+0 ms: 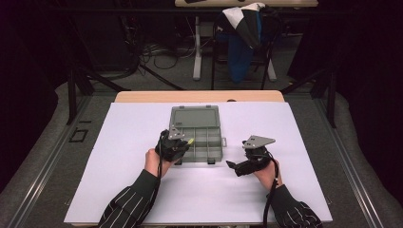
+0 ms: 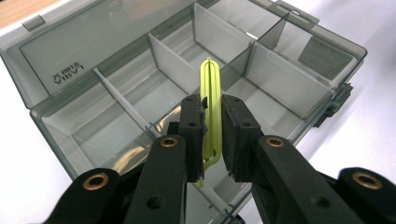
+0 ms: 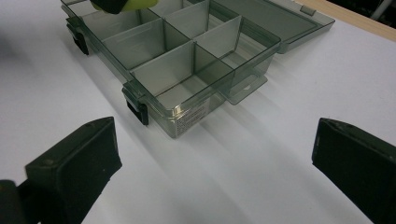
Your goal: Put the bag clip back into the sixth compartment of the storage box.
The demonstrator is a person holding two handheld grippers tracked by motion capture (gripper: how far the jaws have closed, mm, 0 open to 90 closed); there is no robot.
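Lower centre of high view: left gripper (image 1: pixel 183 145) clamped on yellow-green clip (image 2: pixel 211 100), held upright over near-left compartments of open grey box (image 1: pixel 209 154). Right gripper (image 1: pixel 234 166), lower right, jaws wide apart w/ nothing between, just beside box. Lid (image 1: pixel 195 116) lies flat, mid-frame behind.

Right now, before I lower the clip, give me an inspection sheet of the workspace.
Surface: white board on a wooden table, bare around the work.
Job's things: smoky transparent compartment box, lid open and lying flat behind it; visible compartments look empty. Yellow-green clip held upright above the box.
Clutter: nothing seen.
Grippers: left hand-held gripper shut on the clip; right hand-held gripper open, empty, beside the box on the right.
Cables: one trails from each gripper along the sleeves; more on the floor behind.
Surroundings: chair draped with clothing, dark curtains.
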